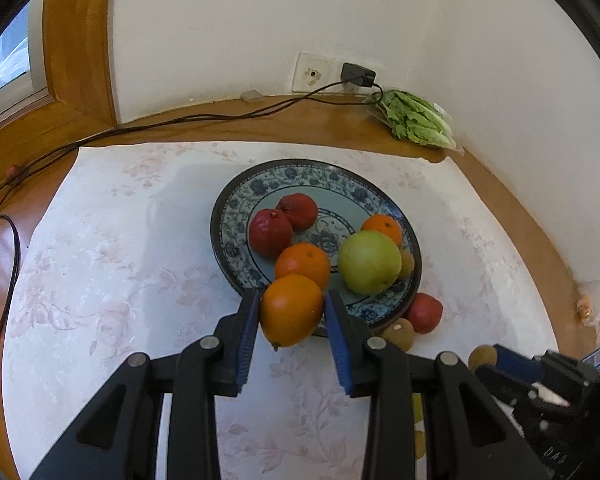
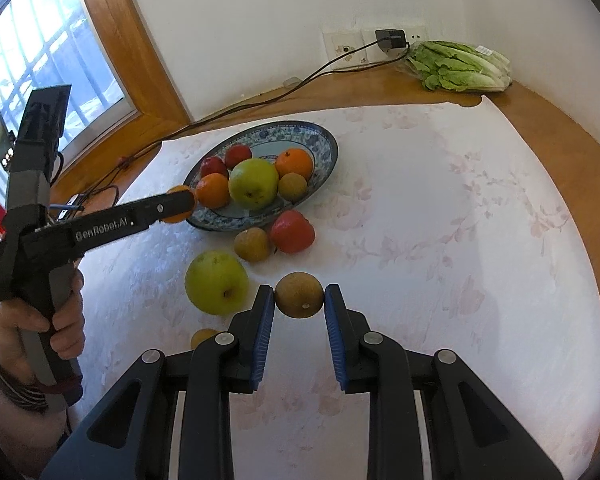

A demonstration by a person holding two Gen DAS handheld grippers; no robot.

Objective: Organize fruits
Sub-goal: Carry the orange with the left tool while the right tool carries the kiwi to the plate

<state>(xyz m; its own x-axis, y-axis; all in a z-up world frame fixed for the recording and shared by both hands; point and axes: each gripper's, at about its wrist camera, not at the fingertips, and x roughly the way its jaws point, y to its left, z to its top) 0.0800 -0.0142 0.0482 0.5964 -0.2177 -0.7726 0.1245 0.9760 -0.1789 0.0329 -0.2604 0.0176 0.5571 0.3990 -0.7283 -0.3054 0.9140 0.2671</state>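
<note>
My left jaws point(image 1: 292, 312) clamp an orange point(image 1: 291, 310), right jaws point(image 2: 299, 300) a brown fruit point(image 2: 299, 294); next, both go onto the plate point(image 1: 236, 204) at frame centre.

In the right wrist view, the left tool point(image 2: 180, 208) hides most of its orange point(image 2: 179, 191); a small yellow fruit point(image 2: 203, 337) is half covered by the right tool's finger point(image 2: 260, 334).
</note>
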